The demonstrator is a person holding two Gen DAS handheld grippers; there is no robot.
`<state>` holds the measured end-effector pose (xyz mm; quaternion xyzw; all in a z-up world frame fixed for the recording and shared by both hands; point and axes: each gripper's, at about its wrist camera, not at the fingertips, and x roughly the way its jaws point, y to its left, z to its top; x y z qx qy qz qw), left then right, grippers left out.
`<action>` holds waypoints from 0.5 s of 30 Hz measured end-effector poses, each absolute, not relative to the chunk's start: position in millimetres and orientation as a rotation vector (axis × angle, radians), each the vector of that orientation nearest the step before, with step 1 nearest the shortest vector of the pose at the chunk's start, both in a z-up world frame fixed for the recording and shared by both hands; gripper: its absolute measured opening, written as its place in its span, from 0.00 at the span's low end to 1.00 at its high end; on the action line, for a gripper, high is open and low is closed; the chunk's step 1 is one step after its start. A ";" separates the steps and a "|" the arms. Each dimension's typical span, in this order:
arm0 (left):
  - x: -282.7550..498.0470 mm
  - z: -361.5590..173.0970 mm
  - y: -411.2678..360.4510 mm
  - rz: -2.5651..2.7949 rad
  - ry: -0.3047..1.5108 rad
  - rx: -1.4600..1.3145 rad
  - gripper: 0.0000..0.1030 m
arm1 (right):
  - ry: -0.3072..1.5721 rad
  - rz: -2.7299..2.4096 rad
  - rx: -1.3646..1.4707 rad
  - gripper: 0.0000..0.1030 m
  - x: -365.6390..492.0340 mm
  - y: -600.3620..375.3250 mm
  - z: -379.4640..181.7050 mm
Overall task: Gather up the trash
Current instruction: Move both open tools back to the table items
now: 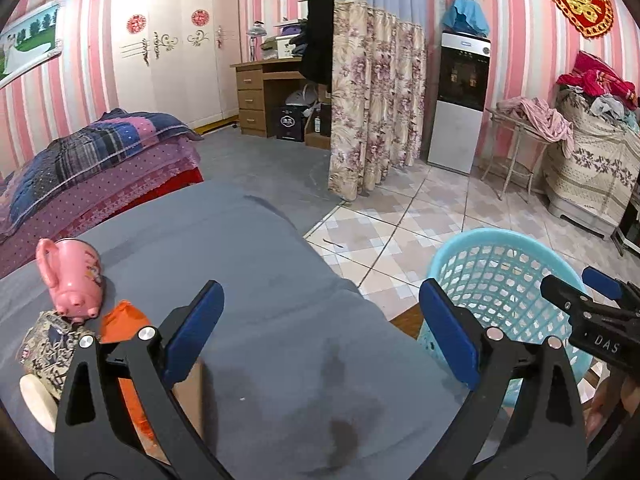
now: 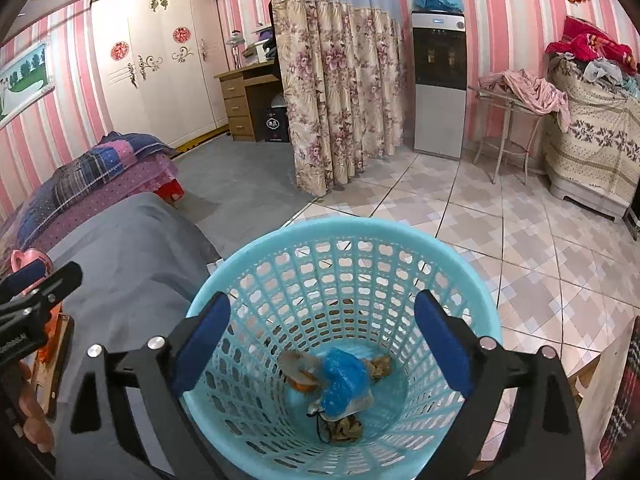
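A light blue laundry-style basket of smooth, slightly glossy moulded plastic lattice holds crumpled trash: a shiny blue plastic bag and dull brown paper scraps. The tabletop wears matt grey cloth, faintly stained. On it lies a glossy pink ceramic mug. The tongs are matt black plastic with blue rubbery pads and bright metal rivets. The floor tiles look glazed.
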<state>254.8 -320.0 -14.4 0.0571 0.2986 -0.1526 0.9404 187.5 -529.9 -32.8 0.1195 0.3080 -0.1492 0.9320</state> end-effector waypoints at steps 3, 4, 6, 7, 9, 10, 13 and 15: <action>252.0 -12.8 -310.9 -0.296 0.606 0.111 0.94 | 0.631 -0.297 0.238 0.89 188.8 -529.3 -31.0; 250.5 -12.0 -306.2 -0.286 0.602 0.111 0.94 | 0.629 -0.291 0.232 0.89 189.2 -526.2 -29.3; 248.0 -10.9 -298.9 -0.275 0.599 0.110 0.94 | 0.620 -0.282 0.228 0.90 187.8 -521.8 -26.6; 246.7 -10.2 -293.8 -0.267 0.597 0.109 0.94 | 0.617 -0.277 0.229 0.90 186.4 -520.8 -26.2; 243.8 -9.3 -283.7 -0.253 0.596 0.111 0.94 | 0.607 -0.264 0.227 0.91 186.3 -514.1 -23.1; 241.5 -8.7 -278.2 -0.244 0.594 0.114 0.94 | 0.602 -0.256 0.223 0.92 186.3 -510.0 -21.2; 235.3 -6.7 -262.5 -0.218 0.589 0.116 0.94 | 0.589 -0.219 0.194 0.92 187.3 -493.0 -15.7; 230.9 -4.9 -250.2 -0.201 0.590 0.107 0.94 | 0.583 -0.193 0.174 0.92 189.3 -480.0 -12.9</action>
